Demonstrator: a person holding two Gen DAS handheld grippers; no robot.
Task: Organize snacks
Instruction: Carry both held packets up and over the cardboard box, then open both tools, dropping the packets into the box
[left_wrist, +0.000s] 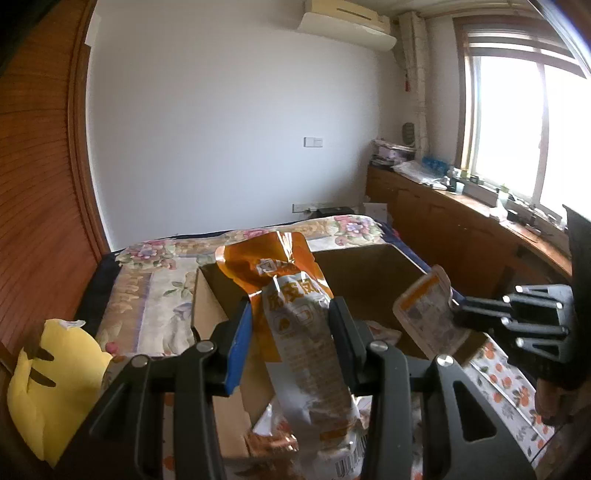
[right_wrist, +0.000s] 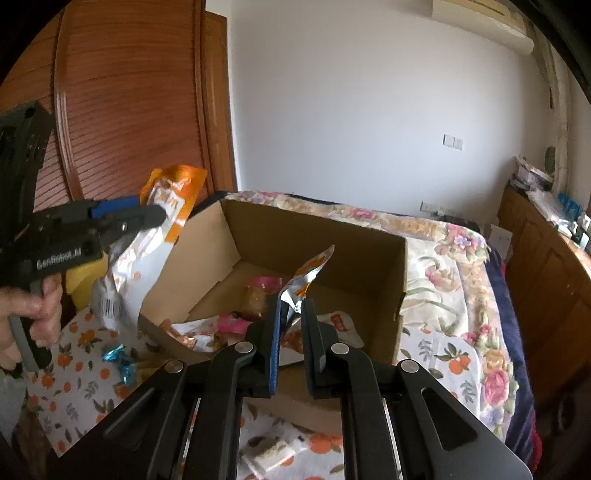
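Observation:
My left gripper (left_wrist: 291, 314) is shut on a long orange and silver snack bag (left_wrist: 295, 332), held upright beside the left wall of an open cardboard box (left_wrist: 207, 306). It also shows in the right wrist view (right_wrist: 147, 218) with the bag (right_wrist: 162, 221). My right gripper (right_wrist: 293, 306) is shut on a smaller orange and silver snack packet (right_wrist: 308, 275), held over the box (right_wrist: 314, 236). In the left wrist view the right gripper (left_wrist: 461, 314) holds that packet (left_wrist: 428, 310). Several snacks lie inside the box (right_wrist: 229, 325).
The box sits on a bed with a floral cover (right_wrist: 450, 295). A blue-wrapped candy (right_wrist: 122, 358) and a small white packet (right_wrist: 273, 450) lie on an orange-print cloth (right_wrist: 81, 369). A yellow plush (left_wrist: 51, 384) is at the left. A wooden wardrobe (right_wrist: 129, 92) and a counter (left_wrist: 461, 221) flank the bed.

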